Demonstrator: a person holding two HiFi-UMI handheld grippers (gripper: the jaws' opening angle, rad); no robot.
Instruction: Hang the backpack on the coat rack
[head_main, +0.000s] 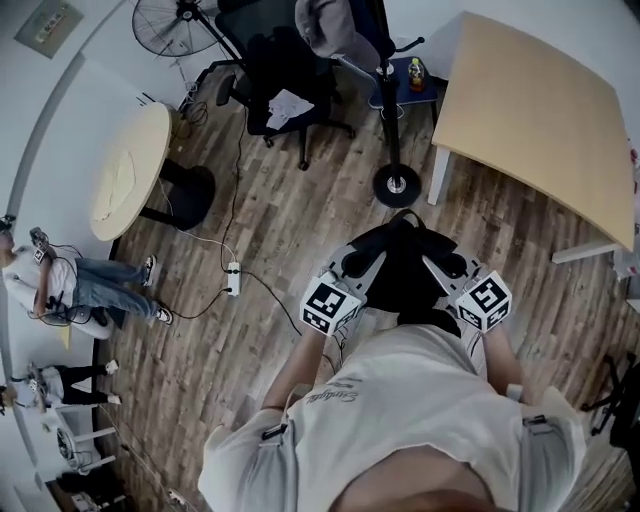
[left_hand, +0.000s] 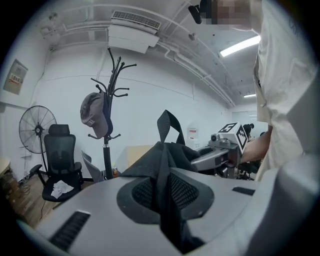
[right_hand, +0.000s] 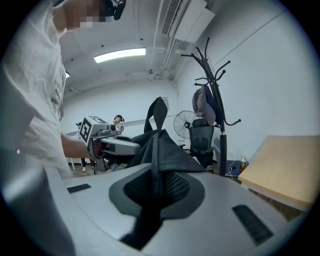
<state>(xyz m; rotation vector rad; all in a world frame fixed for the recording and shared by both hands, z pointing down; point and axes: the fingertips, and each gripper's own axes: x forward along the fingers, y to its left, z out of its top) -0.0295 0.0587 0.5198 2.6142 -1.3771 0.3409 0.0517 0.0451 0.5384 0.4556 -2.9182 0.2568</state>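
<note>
A black backpack (head_main: 402, 262) hangs in the air in front of me, held from both sides. My left gripper (head_main: 352, 272) is shut on its fabric at the left, and my right gripper (head_main: 452, 270) is shut on it at the right. In the left gripper view, black cloth (left_hand: 170, 150) runs into the closed jaws and a strap loop stands up above it. The right gripper view shows the backpack (right_hand: 161, 150) pinched the same way. The black coat rack (head_main: 396, 183) stands just beyond the bag, with a grey cap (left_hand: 95, 115) on a hook; its empty upper hooks (right_hand: 212, 62) show in the right gripper view.
A light wooden table (head_main: 540, 110) stands right of the rack. A black office chair (head_main: 285, 75) and a fan (head_main: 175, 25) are behind to the left. A round table (head_main: 130, 170) and a power strip (head_main: 233, 278) with cables lie left. People (head_main: 60, 285) stand at the far left.
</note>
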